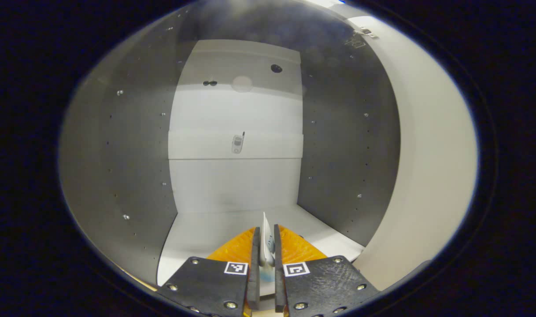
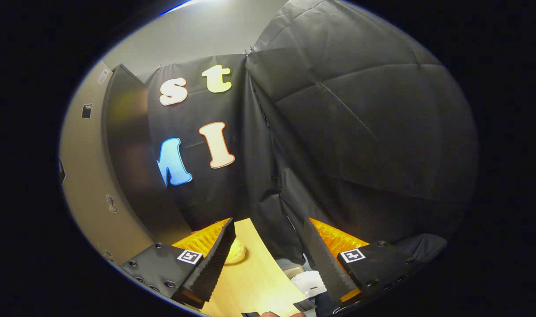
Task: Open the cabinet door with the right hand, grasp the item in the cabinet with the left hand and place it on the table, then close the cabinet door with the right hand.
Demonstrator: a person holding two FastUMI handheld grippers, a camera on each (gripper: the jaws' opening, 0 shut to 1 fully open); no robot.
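Left gripper view: the left gripper [image 1: 265, 251] pinches a thin white packet [image 1: 266, 245] inside the cabinet [image 1: 131, 145] (near its floor's front edge). Right gripper view: the right gripper [image 2: 268, 246] gapes wide over the table [image 2: 250, 281], beside the cabinet door [image 2: 131, 154].

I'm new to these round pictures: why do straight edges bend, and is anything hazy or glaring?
Left gripper view: fisheye bows the cabinet walls; hazy near the top; the item in the claw looks soft. Right gripper view: door edge curves, glare at the top.

My left camera looks close into the cabinet [image 1: 235, 132]; my right faces the booth wall [image 2: 338, 132] over the counter [image 2: 250, 277].
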